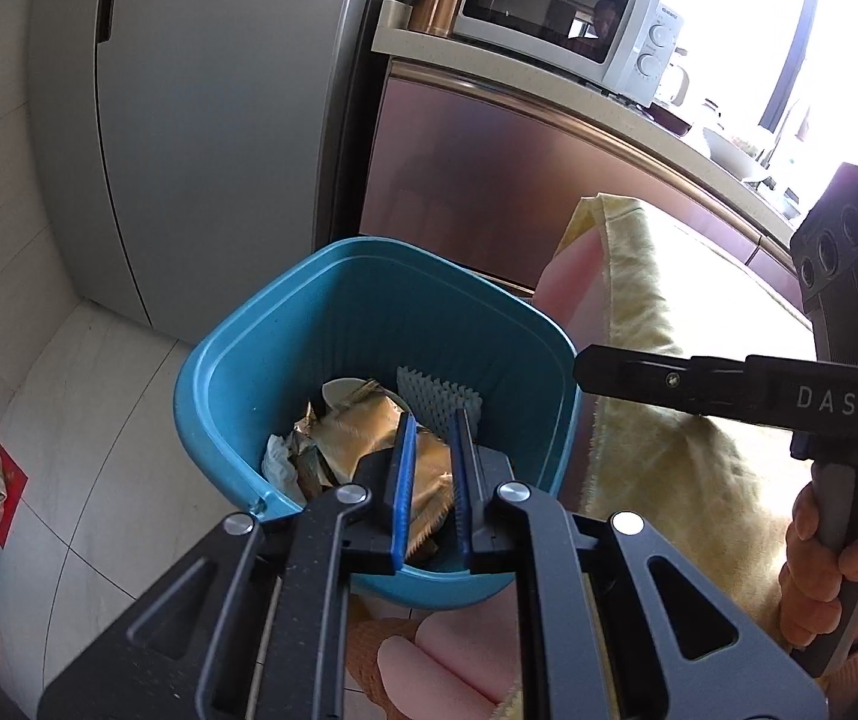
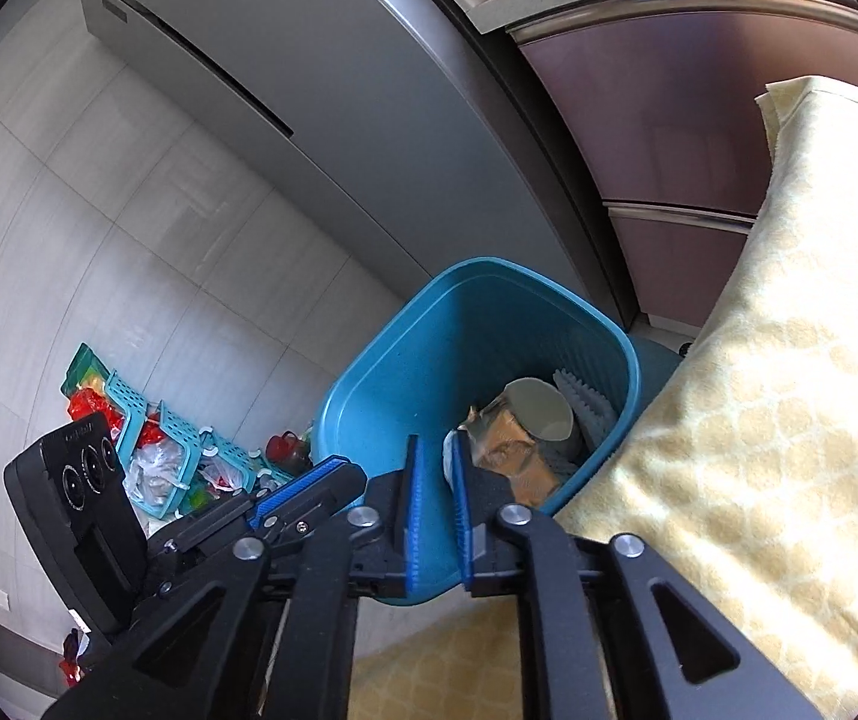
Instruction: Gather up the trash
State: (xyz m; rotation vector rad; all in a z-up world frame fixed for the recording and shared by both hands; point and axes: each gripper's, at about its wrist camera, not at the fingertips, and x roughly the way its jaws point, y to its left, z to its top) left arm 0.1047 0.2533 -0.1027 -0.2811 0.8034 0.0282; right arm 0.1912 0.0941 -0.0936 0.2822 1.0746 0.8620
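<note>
Both grippers, left (image 1: 435, 468) and right (image 2: 436, 498), hang with jaws slightly apart and empty at lower centre over the blue bin (image 1: 237, 396), which holds crumpled wrappers (image 1: 363, 450).

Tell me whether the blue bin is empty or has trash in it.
Not empty. The blue bin holds trash at its bottom: a crumpled tan wrapper, white tissue and a grey ridged piece. It is far from full.

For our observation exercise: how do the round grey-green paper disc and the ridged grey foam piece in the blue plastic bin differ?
The round grey-green paper disc is smooth and circular; the ridged grey foam piece is spiky and blocky. The disc lies on the crumpled wrappers; the foam stands against the blue plastic bin wall. Both are trash inside the bin.
</note>
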